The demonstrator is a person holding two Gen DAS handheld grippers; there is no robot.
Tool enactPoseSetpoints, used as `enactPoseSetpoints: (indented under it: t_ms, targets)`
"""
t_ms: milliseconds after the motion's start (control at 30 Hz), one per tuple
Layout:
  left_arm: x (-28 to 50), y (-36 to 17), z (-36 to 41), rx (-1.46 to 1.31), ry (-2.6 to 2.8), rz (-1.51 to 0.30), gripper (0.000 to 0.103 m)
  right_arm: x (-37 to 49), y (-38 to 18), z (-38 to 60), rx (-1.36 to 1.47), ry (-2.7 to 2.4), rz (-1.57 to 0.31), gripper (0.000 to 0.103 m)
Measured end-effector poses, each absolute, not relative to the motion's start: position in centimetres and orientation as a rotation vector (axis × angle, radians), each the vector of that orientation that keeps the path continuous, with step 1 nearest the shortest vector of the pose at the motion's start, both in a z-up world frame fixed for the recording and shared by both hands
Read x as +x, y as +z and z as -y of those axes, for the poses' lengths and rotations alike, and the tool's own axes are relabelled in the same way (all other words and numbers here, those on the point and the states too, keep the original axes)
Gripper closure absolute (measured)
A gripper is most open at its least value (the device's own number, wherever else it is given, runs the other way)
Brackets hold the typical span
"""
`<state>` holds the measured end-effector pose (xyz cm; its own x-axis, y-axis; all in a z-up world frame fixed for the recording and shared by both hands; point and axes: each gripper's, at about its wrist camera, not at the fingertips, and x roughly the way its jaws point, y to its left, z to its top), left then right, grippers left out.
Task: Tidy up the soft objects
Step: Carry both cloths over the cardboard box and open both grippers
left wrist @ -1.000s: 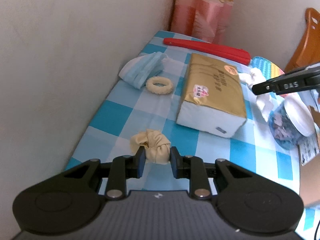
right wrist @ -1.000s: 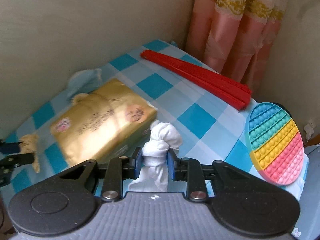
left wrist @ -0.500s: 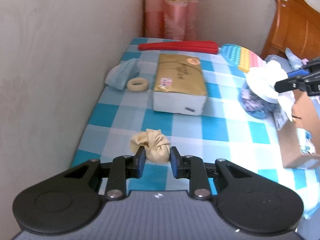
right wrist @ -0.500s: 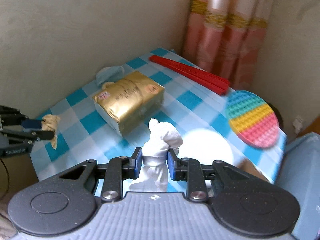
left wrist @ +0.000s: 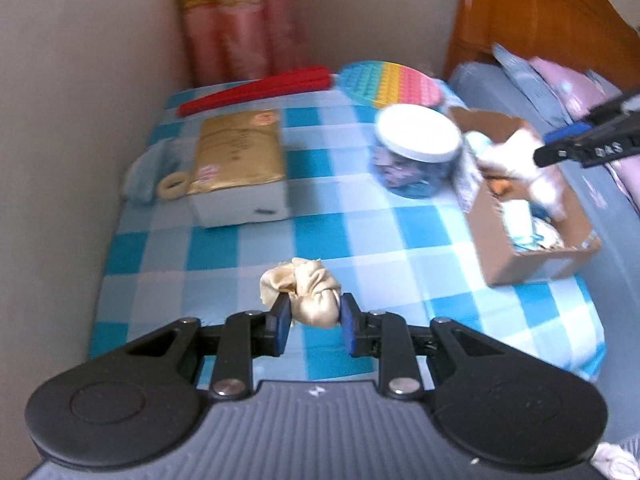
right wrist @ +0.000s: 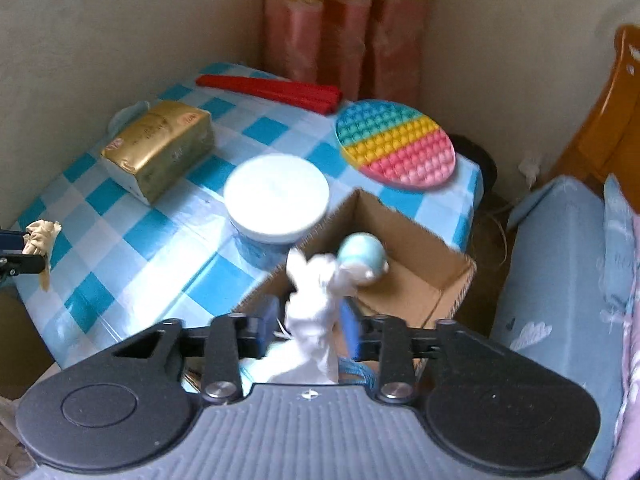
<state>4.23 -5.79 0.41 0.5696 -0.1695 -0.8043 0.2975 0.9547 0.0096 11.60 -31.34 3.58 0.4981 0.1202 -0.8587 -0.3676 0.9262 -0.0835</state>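
Note:
My left gripper [left wrist: 311,316] is shut on a knotted beige cloth [left wrist: 310,292] and holds it above the checked tablecloth [left wrist: 312,220]; the cloth also shows at the left edge of the right wrist view [right wrist: 40,236]. My right gripper [right wrist: 308,324] holds a knotted white cloth [right wrist: 314,304] over the open cardboard box [right wrist: 416,264]. In the left wrist view the white cloth [left wrist: 516,156] hangs over the box [left wrist: 532,256]. The right jaws stand a little wider than before; the cloth still hangs between them. A pale blue ball [right wrist: 362,254] lies in the box.
A gold tissue pack [left wrist: 236,156], a white-lidded jar [left wrist: 418,136], a red folded fan [left wrist: 256,90], a rainbow pop mat [left wrist: 390,80], a blue face mask [left wrist: 142,176] and a cream ring [left wrist: 174,184] lie on the table. Walls stand left and behind; a blue bed lies right.
Both grippers have moved right and back from the wall. The right gripper carried the white cloth from beside the tissue pack to above the cardboard box, and its jaws look slightly wider.

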Motion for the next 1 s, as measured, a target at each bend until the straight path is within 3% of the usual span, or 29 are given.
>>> enactPoseSetpoints:
  t_ms: [33,100,200,300,667,1000]
  targets:
    - [4.3,0.6,6.4,0.165,-0.291,-0.930,0.079,11.7,3.3,31.7,-0.264,0.303,-1.016,0.045]
    - [4.4,1.0,7.8,0.197,-0.329,-0.940,0.079,11.7,2.9,32.3,-0.247,0.307,-1.019,0.036]
    - [5.1,1.6,10.0,0.232,-0.393,-0.960,0.079,11.7,2.3,32.9,-0.241,0.333,-1.021,0.030]
    - [5.9,2.3,12.6,0.264,-0.460,-0.963,0.079,11.4,2.2,33.2,-0.254,0.358,-1.006,0.014]
    - [8.2,2.5,22.1,0.389,-0.658,-0.973,0.079,11.4,1.6,34.8,-0.318,0.368,-0.978,0.011]
    - [10.1,1.4,25.1,0.413,-0.689,-0.995,0.079,12.5,0.9,36.6,-0.289,0.325,-0.988,0.010]
